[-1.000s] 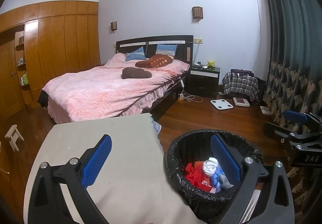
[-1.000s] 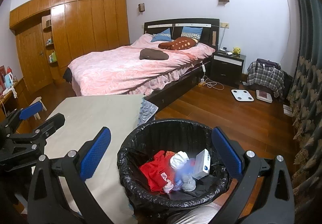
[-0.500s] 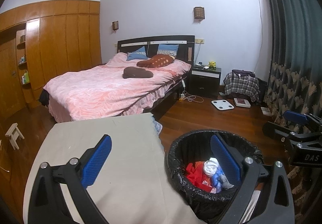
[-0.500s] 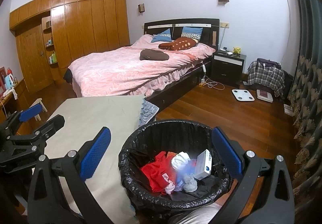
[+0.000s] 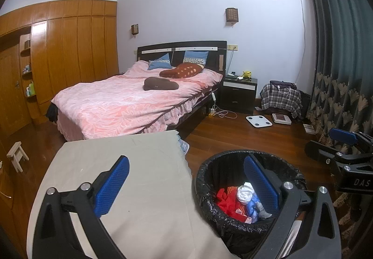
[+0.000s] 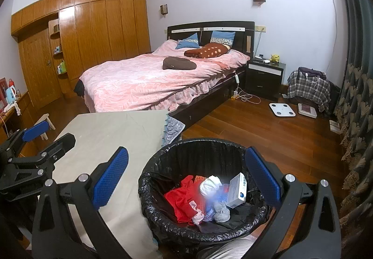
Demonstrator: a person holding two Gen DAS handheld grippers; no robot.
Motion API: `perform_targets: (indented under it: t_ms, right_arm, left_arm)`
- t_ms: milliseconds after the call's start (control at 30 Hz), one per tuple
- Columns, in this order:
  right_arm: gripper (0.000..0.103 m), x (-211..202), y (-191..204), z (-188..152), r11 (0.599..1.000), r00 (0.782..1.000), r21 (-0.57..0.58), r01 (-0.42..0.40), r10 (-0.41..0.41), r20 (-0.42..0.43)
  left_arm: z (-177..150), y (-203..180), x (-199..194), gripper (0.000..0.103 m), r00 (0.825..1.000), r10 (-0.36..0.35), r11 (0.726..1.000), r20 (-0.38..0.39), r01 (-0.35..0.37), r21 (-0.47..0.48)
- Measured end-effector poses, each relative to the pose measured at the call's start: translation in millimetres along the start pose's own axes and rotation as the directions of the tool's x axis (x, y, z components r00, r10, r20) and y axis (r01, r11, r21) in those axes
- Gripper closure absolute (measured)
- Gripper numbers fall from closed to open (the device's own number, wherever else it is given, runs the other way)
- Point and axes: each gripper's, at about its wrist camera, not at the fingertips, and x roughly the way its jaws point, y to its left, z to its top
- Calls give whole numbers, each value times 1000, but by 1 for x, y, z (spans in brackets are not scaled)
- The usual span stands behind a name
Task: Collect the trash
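Observation:
A round bin lined with a black bag (image 6: 163, 165) (image 5: 205, 179) stands on the floor beside a cloth-covered table. Inside lie red wrappers (image 6: 181, 200), a crumpled white tissue (image 6: 209, 185), a white and blue box (image 6: 236, 190) and grey scraps. My right gripper (image 6: 186, 175) hovers open above the bin with nothing between its blue pads. My left gripper (image 5: 186, 179) is open too, straddling the table's edge and the bin, empty. The right gripper also shows at the right edge of the left wrist view (image 5: 345, 149), and the left one at the left edge of the right wrist view (image 6: 35, 140).
The beige-covered table (image 5: 139, 161) fills the lower left. Behind it stands a bed with a pink cover (image 5: 130, 103). On the wooden floor lie a white scale (image 5: 258, 121) and a charger cable (image 5: 221, 113). Dark curtains (image 5: 338, 72) hang at right.
Both views have drifted very slightly; the bin sits a touch lower right in each view. Both grippers stay open and empty, and the trash in the bin has not moved.

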Motion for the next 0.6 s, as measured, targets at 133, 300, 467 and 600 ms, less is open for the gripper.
perform_targets:
  t_ms: [133, 300, 467, 600]
  right_arm:
    - [5, 0, -1, 0, 1000, 1000, 0, -2, 2, 1]
    - [5, -1, -1, 0, 1000, 1000, 0, -1, 1, 1]
    - [5, 0, -1, 0, 1000, 1000, 0, -1, 1, 0]
    - [5, -1, -1, 0, 1000, 1000, 0, -1, 1, 0]
  left_arm:
    - [0, 2, 0, 6, 1000, 2, 1000, -1, -2, -2]
    - [0, 3, 1, 6, 1000, 2, 1000, -1, -2, -2]
    - [0, 3, 1, 6, 1000, 3, 1000, -2, -3, -1]
    - [0, 3, 0, 6, 1000, 3, 1000, -2, -3, 0]
